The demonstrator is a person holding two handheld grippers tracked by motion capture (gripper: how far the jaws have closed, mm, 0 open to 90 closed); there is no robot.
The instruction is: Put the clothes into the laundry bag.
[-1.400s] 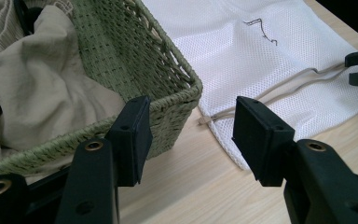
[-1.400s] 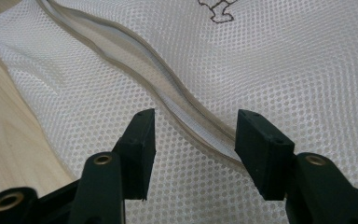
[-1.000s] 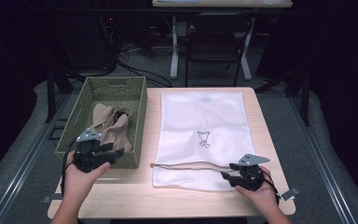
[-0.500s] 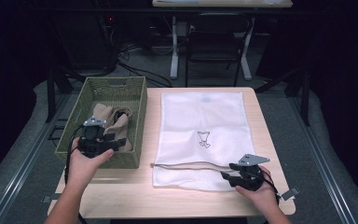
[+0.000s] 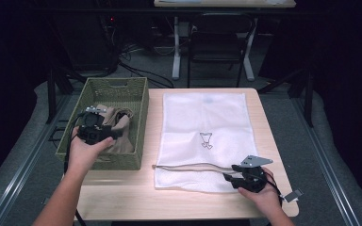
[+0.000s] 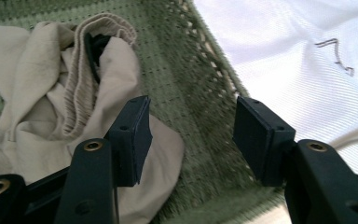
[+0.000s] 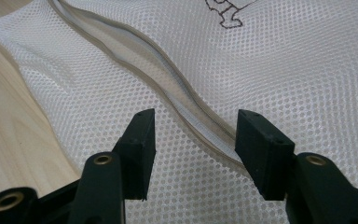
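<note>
Woven green fibre makes up the rectangular basket at the left of the pale wood-grain desk, its walls a tight, slightly fuzzy lattice with open gaps near the rim. Inside lies a crumpled beige cloth, soft and matte, with a ribbed, gathered band curling along its upper fold and something dark tucked in the crease. The left hand-held gripper hangs over the basket, its two blocky black pads spread apart with nothing between them; one pad is above the cloth's lower flap, the other over the basket's floor near its wall. In the high view this left hand-held gripper sits above the near part of the basket, held in the person's left hand. Beside the basket, flat on the desk, is a white mesh laundry bag, a long rectangle of fine honeycomb netting with a small dark stitched motif near its middle. A greyish zipper runs in a gentle wave across the bag's near end. The right hand-held gripper rests low at that near end, its pads spread on either side of the zipper line, not pinching it; whether they touch the mesh cannot be told.
</note>
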